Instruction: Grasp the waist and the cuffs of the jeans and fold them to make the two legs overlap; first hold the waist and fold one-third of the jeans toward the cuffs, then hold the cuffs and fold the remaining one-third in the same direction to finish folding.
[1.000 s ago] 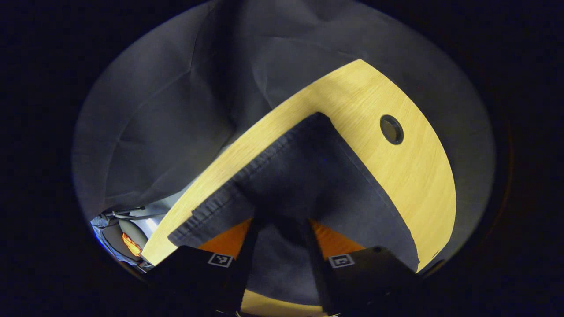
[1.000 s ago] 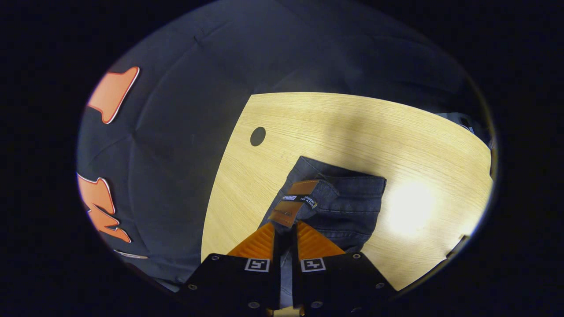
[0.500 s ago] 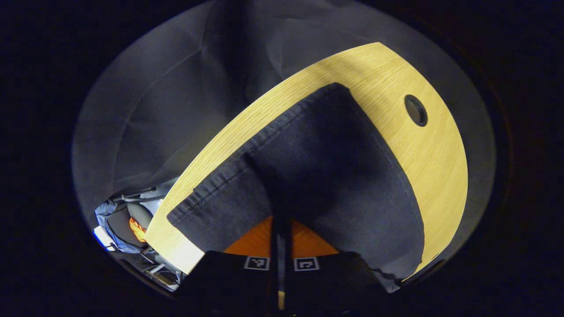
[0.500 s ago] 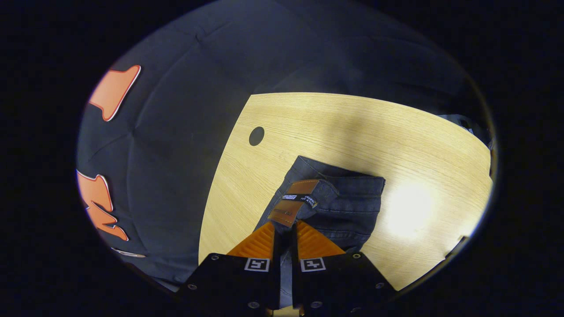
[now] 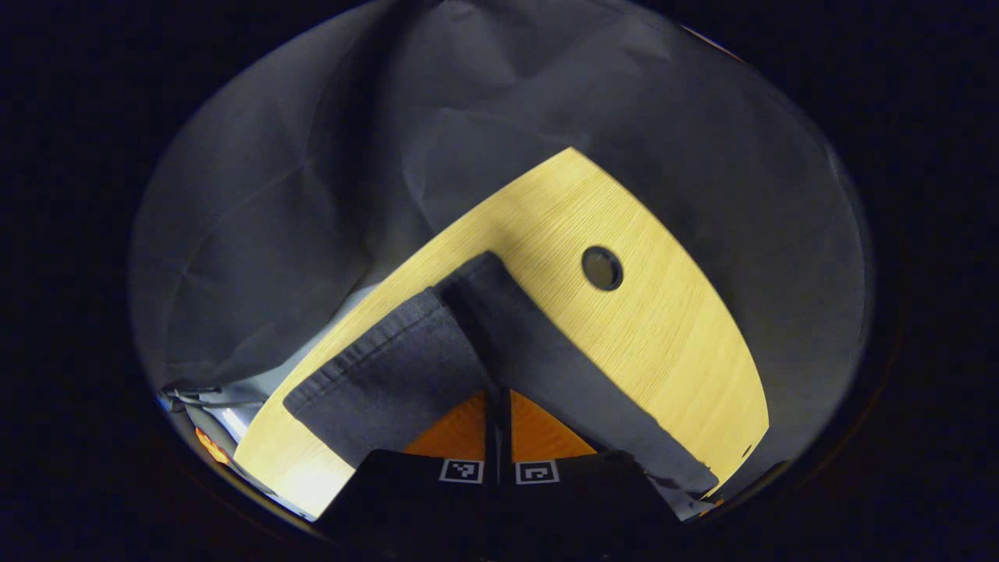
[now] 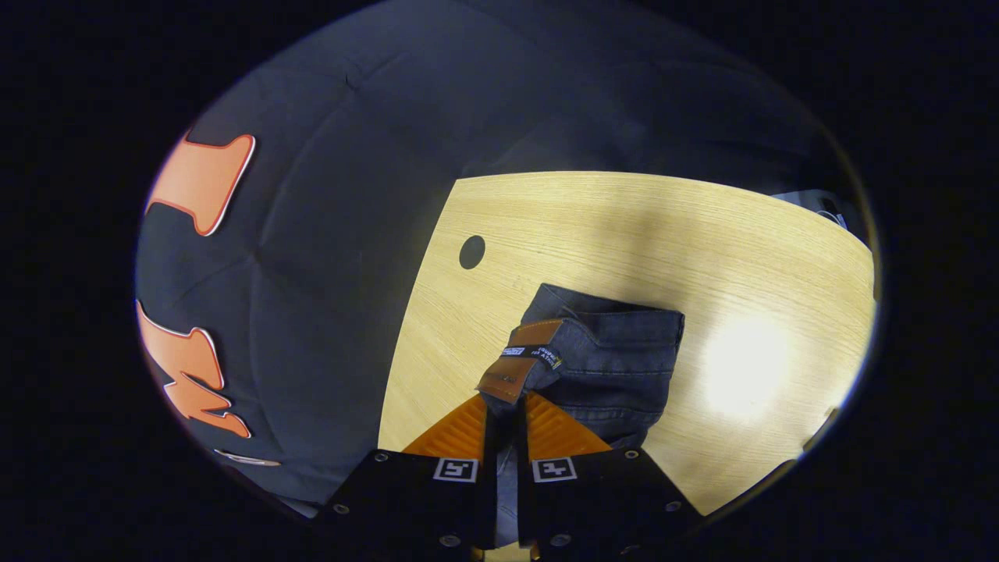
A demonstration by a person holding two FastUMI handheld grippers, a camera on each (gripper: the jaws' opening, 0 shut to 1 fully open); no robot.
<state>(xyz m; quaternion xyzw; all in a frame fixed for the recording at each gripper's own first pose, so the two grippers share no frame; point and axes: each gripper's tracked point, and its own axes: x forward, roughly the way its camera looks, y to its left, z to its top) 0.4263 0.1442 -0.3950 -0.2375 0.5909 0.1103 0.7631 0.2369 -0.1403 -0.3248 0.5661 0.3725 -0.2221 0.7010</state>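
Dark jeans lie on a light wooden table. In the left gripper view my left gripper point(image 5: 498, 396) is shut on the cuff end of the jeans point(image 5: 398, 367). The hemmed cuff drapes to the left of the fingers and a second leg point(image 5: 546, 367) runs off to the right. In the right gripper view my right gripper point(image 6: 505, 402) is shut on the waist point(image 6: 609, 359), pinching the waistband by its brown leather patch point(image 6: 519, 363). The waist is bunched and raised at the fingers, and its far part rests on the table.
The wooden table point(image 5: 663, 328) has a round cable hole point(image 5: 602, 268), also seen as the hole point(image 6: 471, 252) near the table's point(image 6: 702, 250) left edge. Black cloth walls stand close behind the table. Some gear shows past the table's edge at lower left point(image 5: 211, 406).
The left gripper shut on the cuffs and then lifted them back, so the cuff fabric now looks smaller and folded into two flaps. The right gripper kept its hold and barely shifted.
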